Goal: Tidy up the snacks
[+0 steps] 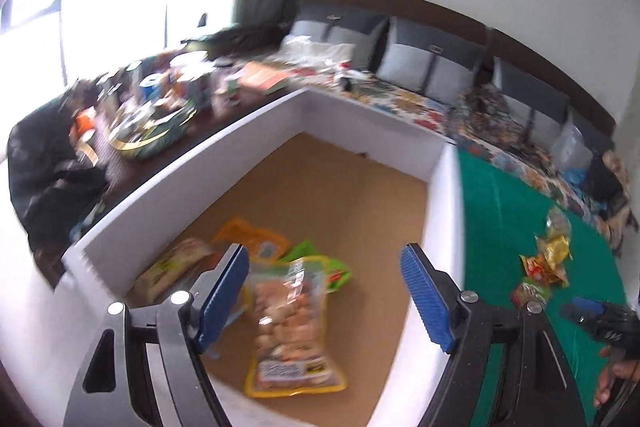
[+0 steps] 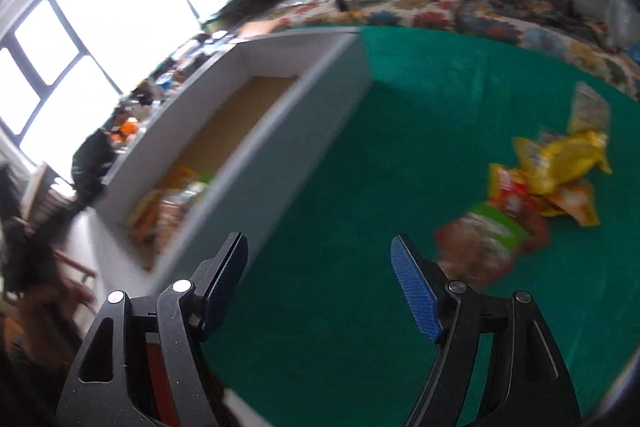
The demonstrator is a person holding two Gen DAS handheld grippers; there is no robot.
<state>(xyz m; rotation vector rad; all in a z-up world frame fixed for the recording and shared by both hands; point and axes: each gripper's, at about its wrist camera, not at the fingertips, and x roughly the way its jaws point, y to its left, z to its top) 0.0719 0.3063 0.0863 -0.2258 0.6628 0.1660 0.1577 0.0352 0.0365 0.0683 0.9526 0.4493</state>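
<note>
A white-walled box [image 1: 256, 131] with a brown floor holds several snack packs. A clear yellow-edged bag of round snacks [image 1: 290, 327] lies in it, with an orange pack [image 1: 252, 235], a green pack [image 1: 336, 273] and a tan pack [image 1: 176, 267]. My left gripper [image 1: 324, 291] is open and empty above the box. My right gripper [image 2: 320, 279] is open and empty over the green mat [image 2: 360, 187]. A pile of loose packs lies on the mat to its right: a yellow bag [image 2: 564, 159], a red one [image 2: 516, 195], a green-labelled one [image 2: 480, 239]. The box [image 2: 280, 115] stands at its left.
The pile also shows in the left wrist view [image 1: 548, 263], with the right gripper [image 1: 600, 319] below it. A cluttered dark table [image 1: 168, 107] lies behind the box. A sofa with a flowered cover [image 2: 440, 7] and grey cushions [image 1: 424, 63] runs along the back wall.
</note>
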